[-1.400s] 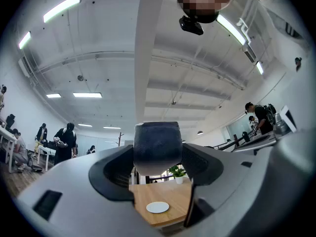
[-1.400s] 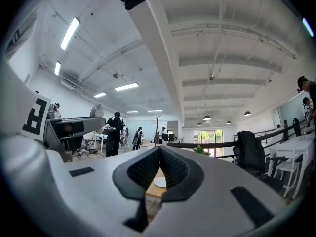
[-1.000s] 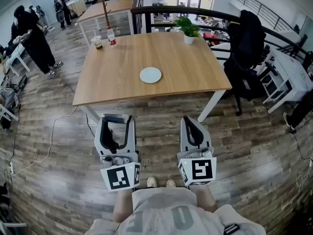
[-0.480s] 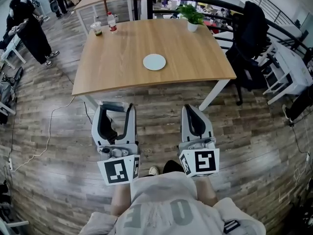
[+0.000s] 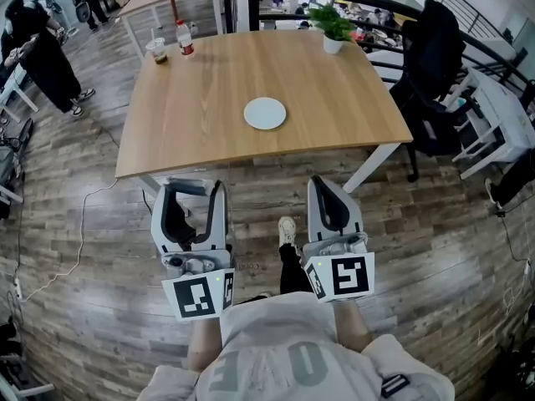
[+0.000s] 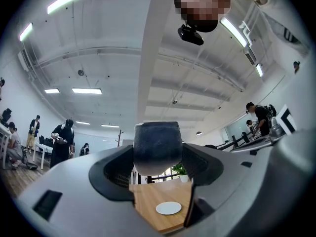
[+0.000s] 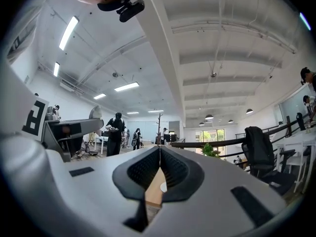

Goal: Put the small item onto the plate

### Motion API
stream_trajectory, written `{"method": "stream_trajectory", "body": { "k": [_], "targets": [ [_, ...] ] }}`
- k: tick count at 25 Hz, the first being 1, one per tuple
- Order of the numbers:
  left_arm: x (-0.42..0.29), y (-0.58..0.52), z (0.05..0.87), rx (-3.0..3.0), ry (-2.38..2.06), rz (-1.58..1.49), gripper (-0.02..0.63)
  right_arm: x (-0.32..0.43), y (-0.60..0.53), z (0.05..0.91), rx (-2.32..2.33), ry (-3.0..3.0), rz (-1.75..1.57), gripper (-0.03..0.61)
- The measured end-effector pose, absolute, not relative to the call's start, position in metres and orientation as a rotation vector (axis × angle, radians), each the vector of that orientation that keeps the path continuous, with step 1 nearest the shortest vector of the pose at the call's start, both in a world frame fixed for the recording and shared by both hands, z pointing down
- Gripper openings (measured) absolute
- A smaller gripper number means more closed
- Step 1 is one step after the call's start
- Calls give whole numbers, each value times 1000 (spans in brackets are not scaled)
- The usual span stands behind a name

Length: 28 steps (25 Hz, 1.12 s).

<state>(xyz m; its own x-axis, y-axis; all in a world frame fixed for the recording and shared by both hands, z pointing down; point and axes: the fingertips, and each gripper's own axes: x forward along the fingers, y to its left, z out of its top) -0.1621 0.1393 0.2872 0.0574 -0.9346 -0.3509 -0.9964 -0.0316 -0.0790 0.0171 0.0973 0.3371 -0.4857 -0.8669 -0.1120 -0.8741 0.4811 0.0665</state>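
Observation:
A white plate (image 5: 265, 113) lies near the middle of the wooden table (image 5: 192, 124) ahead of me. Both grippers hang over the wood floor, short of the table's near edge. My left gripper (image 5: 191, 194) has its jaws set wide and is shut on a small dark grey item (image 5: 177, 222). In the left gripper view the dark item (image 6: 158, 144) fills the gap of the left gripper (image 6: 159, 171), and the plate (image 6: 168, 208) shows below it. My right gripper (image 5: 322, 184) is shut with nothing in it. The right gripper (image 7: 159, 169) has its pads pressed together in its own view.
A potted plant (image 5: 333, 30) stands at the table's far right, a bottle (image 5: 185, 38) and a cup (image 5: 155, 50) at its far left. A black chair with a coat (image 5: 430, 65) is right of the table. People (image 5: 33, 53) stand at far left. My shoe (image 5: 287, 230) is between the grippers.
The table and plate have come nearer in the head view as I walk forward. One foot has stepped ahead between the grippers. Both grippers keep their pose.

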Motion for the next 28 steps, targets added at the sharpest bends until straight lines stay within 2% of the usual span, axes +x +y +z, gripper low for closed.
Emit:
{"method": "stream_trajectory", "body": {
  "k": [6, 17, 28],
  "targets": [
    [-166, 53, 288, -2002, 1961, 284, 305, 13, 4, 337, -1520, 2665, 198, 17],
    [-156, -137, 230, -1878, 1972, 342, 305, 41, -198, 283, -1470, 2642, 313, 17],
    [-151, -217, 235, -1947, 1963, 297, 305, 28, -274, 284, -1448, 2683, 276, 17]
  ]
}}
